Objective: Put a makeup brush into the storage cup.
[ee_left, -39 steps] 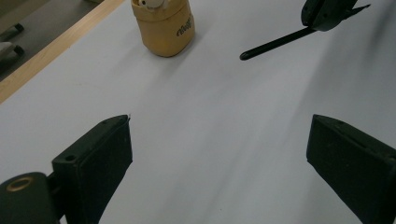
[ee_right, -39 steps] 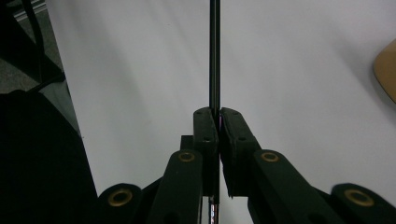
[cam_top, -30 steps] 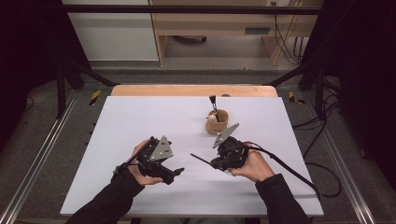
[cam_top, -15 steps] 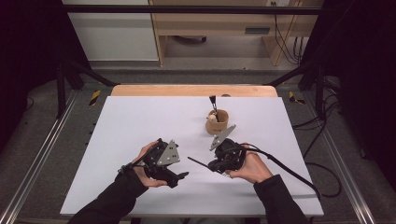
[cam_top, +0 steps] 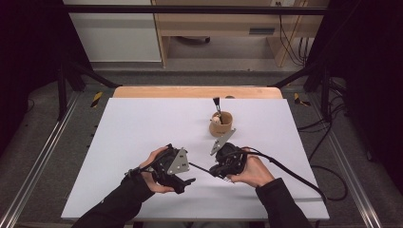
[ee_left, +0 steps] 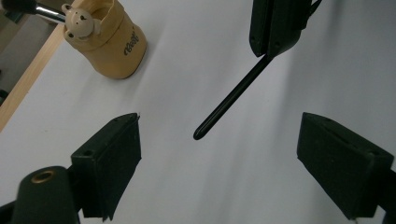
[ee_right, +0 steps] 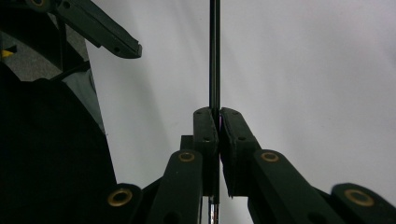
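The right gripper (cam_top: 227, 165) has its fingers (ee_right: 205, 130) pressed tight together on a thin black stick (ee_right: 214, 56). The stick runs straight out from between those fingers, and a shiny silver bit of it peeks out behind them in the right gripper view. In the high view the stick (cam_top: 198, 167) pokes out toward the left gripper (cam_top: 177, 167), and its tip comes close to that gripper.

The left gripper has its fingers (ee_left: 112, 158) wide apart, and they have just been closing a little. In the left gripper view the black tip of the stick (ee_left: 224, 105) sits a bit ahead of the gap between them. It touches neither finger.

Farther out past the left fingers, off to one side, stands a small tan cup (ee_left: 109, 39) on the white table (cam_top: 142, 123). A little bear figure (ee_left: 78, 25) looks over its rim. A brush with a dark head (cam_top: 216, 105) stands in the cup and leans out of it.
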The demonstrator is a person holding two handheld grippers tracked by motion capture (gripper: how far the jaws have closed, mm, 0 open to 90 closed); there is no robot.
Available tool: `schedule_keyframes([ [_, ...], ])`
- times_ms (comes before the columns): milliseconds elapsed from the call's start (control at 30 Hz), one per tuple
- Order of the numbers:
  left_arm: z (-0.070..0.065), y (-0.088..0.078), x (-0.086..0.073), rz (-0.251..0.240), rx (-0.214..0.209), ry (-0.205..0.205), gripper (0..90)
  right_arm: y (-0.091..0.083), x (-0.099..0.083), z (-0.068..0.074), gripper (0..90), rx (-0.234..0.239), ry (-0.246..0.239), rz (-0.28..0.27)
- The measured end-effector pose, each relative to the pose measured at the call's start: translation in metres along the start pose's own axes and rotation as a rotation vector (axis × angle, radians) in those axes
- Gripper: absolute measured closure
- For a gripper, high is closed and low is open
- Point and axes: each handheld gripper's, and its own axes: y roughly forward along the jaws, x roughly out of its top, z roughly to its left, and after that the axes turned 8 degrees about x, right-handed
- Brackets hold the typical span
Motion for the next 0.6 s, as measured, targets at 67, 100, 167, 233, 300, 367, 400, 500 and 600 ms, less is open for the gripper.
schedule_keyframes([
  [67,-0.001,0.001,0.001,-0.004,-0.002,0.005,13.8,0.0,0.0,0.0,85.6,0.002,-0.003,-0.001],
  [100,-0.002,0.002,0.002,-0.005,-0.003,0.014,14.6,0.001,0.0,0.0,85.6,0.002,0.005,-0.004],
  [167,-0.003,0.003,0.002,0.0,-0.005,0.029,15.1,0.001,0.0,0.001,85.6,0.006,0.009,0.001],
  [233,-0.006,0.006,0.004,-0.003,-0.007,0.049,16.4,0.002,0.0,0.0,85.6,0.012,-0.002,0.006],
  [300,-0.006,0.006,0.004,0.001,-0.006,0.063,17.4,0.002,0.0,0.0,85.6,0.013,-0.004,0.006],
  [367,-0.007,0.007,0.006,0.008,-0.005,0.088,19.4,0.003,0.0,0.0,85.6,0.013,0.0,0.004],
  [400,-0.009,0.008,0.006,0.002,-0.004,0.085,20.4,0.003,0.001,0.001,85.6,0.019,0.003,0.008],
  [500,-0.01,0.01,0.008,0.012,-0.01,0.101,22.3,0.003,0.001,0.001,85.6,0.022,0.006,0.01],
  [600,-0.012,0.013,0.009,0.018,-0.002,0.134,24.4,0.004,0.001,0.002,85.6,0.02,0.009,-0.001],
])
